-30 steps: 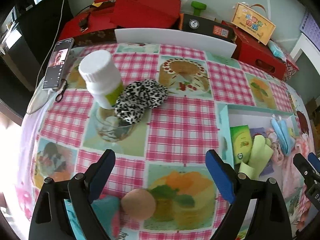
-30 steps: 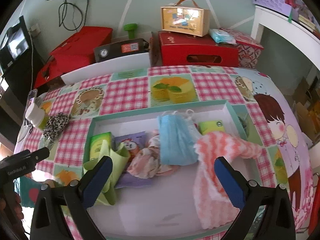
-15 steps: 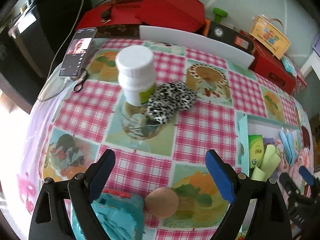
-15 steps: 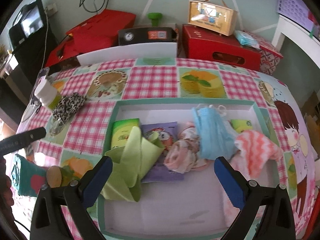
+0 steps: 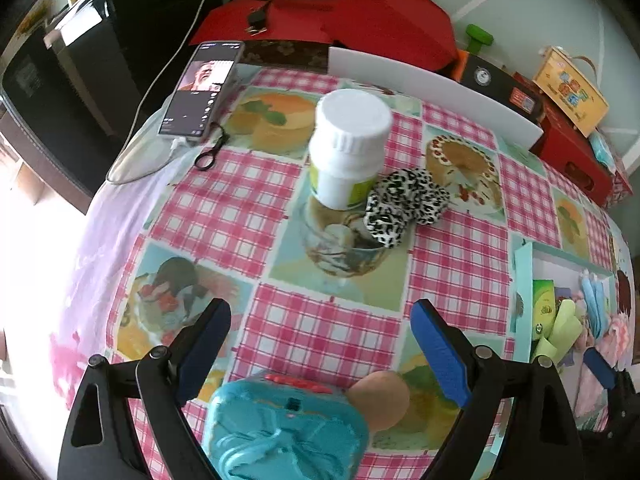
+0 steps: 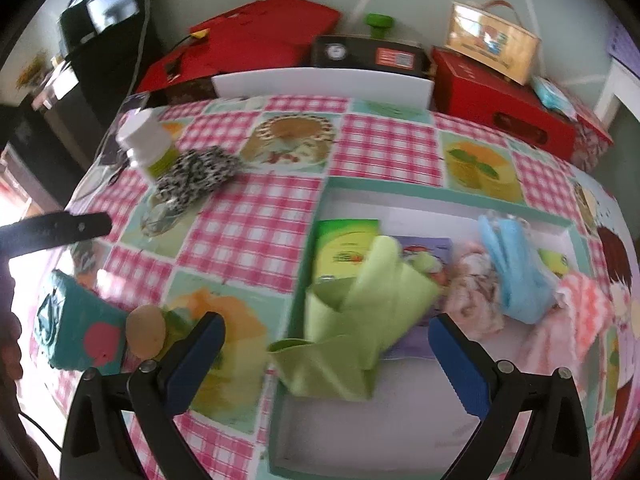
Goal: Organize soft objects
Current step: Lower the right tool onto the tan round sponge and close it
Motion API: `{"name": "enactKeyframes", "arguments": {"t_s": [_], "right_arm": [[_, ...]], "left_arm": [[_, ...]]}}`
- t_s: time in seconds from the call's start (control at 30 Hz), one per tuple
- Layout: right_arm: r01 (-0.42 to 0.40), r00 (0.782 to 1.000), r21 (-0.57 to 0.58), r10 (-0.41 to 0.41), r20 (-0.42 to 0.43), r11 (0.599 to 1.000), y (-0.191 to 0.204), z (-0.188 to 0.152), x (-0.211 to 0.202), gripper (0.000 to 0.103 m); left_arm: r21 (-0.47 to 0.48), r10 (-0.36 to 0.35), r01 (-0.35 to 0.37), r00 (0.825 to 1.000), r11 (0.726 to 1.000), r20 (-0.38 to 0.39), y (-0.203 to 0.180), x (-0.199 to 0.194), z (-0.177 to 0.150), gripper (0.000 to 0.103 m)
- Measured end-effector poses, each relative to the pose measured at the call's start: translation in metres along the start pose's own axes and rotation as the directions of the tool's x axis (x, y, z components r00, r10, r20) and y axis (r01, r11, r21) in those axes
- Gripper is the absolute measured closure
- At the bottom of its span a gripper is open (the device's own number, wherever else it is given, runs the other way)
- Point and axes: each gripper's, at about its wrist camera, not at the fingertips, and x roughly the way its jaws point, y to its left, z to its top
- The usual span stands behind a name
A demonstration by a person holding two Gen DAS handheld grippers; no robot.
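A leopard-print cloth (image 5: 404,206) lies mid-table against a white pill bottle (image 5: 348,152); it also shows in the right wrist view (image 6: 196,178). A teal knitted pouch (image 5: 286,434) and an egg (image 5: 380,400) lie just below my left gripper (image 5: 320,352), which is open and empty. The teal-rimmed tray (image 6: 440,194) holds a green cloth (image 6: 352,320), a blue mask (image 6: 516,268), pink cloths (image 6: 580,308) and packets. My right gripper (image 6: 326,364) is open and empty over the tray's left edge.
A phone (image 5: 200,88) and a cable lie at the table's far left. Red boxes (image 5: 340,8), a white board (image 5: 432,92) and a yellow carton (image 5: 570,90) line the back. My left gripper's finger (image 6: 56,230) shows at the left of the right wrist view.
My left gripper has drawn back and to the left, so the teal pouch and egg now sit between its fingers. My right gripper has swung left, from mid-tray to the tray's left edge.
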Motion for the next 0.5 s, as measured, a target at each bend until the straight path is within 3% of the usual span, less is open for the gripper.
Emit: {"name": "enactKeyframes", "arguments": {"t_s": [0.5], "right_arm": [[-0.059,0.998,-0.174,0.057,-0.02,0.983,0.066,-0.008,0.013,0.0]], "left_arm": [[-0.098,0.024,-0.026,0.999,0.995,-0.026,0.045,0.003,0.003,0.011]]}}
